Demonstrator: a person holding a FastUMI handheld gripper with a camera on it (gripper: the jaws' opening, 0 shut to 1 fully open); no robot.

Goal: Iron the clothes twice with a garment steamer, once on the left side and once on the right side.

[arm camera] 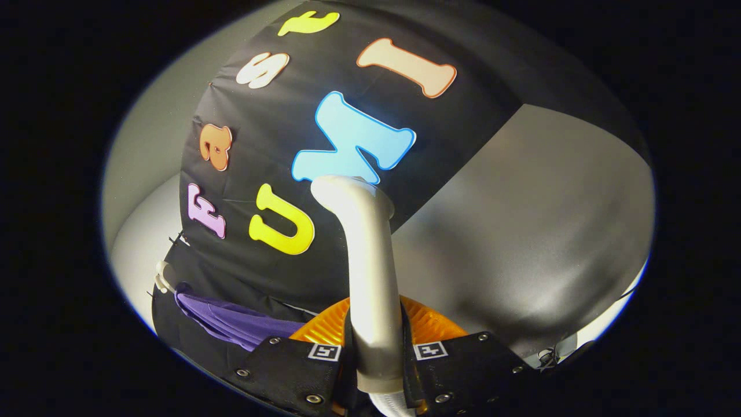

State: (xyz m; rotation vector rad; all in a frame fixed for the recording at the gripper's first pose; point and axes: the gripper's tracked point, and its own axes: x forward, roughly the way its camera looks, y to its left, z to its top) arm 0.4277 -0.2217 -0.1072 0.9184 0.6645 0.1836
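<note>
Gripper (379,362): we see its two black fingers (292,370) nearest the camera, each carrying a small square marker, drawn in narrow with both pressing on the steamer's handle from either side.
Hold: we judge the grip firm, since the handle sits squarely between the fingers with no gap showing on either side.
Garment steamer (370,272): we see its pale grey handle rising straight up from between the fingers, curving at the top into a rounded white head that stands against the black cloth wall.
Steamer body: we make out an orange, ribbed, translucent part (431,327) just behind the handle, spreading to both sides directly above the fingers.
Hose: we notice a white ribbed piece (393,405) under the handle, between the fingers at their base; we cannot tell where it leads.
Clothes (231,321): we see a purple garment to the left of the fingers and beyond them, hanging in folds against the black cloth, well apart from the steamer head.
Hanger: we see a white hook or clip (164,277) at the garment's upper end; its exact form is too small to tell.
Surroundings: we see a grey panel (532,231) to the right of the handle and a pale wall to the left of the black cloth.
</note>
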